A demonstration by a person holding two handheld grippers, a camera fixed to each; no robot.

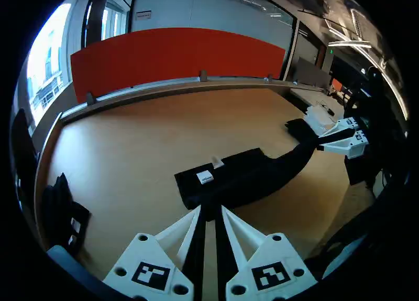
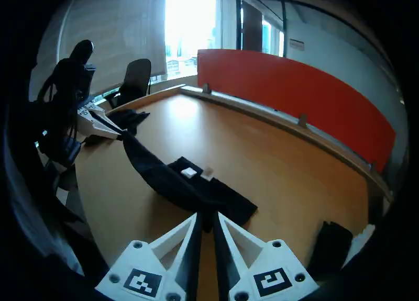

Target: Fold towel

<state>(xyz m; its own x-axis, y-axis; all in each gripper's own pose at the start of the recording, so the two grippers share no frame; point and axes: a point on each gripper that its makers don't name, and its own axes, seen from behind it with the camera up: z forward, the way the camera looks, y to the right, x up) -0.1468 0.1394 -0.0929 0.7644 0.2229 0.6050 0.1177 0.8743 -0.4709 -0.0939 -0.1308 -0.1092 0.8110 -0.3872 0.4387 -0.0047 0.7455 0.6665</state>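
A black towel [image 1: 246, 175] lies partly on the wooden table [image 1: 136, 138], with small white tags [image 1: 205, 177] on top. My left gripper [image 1: 210, 211] is shut on its near corner. The towel stretches up to the right, where my right gripper [image 1: 320, 142] pinches its other end just above the table. In the right gripper view, the right gripper [image 2: 207, 217] is shut on the towel [image 2: 173, 186] at the bottom of the frame. From there the cloth runs as a raised band to the left gripper [image 2: 119, 135] at the far left.
An orange partition [image 1: 173, 55] runs along the table's far edge. A second dark cloth [image 1: 299, 127] and a white item [image 1: 320, 118] lie near the right gripper. A black object [image 2: 330, 246] sits at one table corner. Black chairs [image 2: 136, 78] stand by the window.
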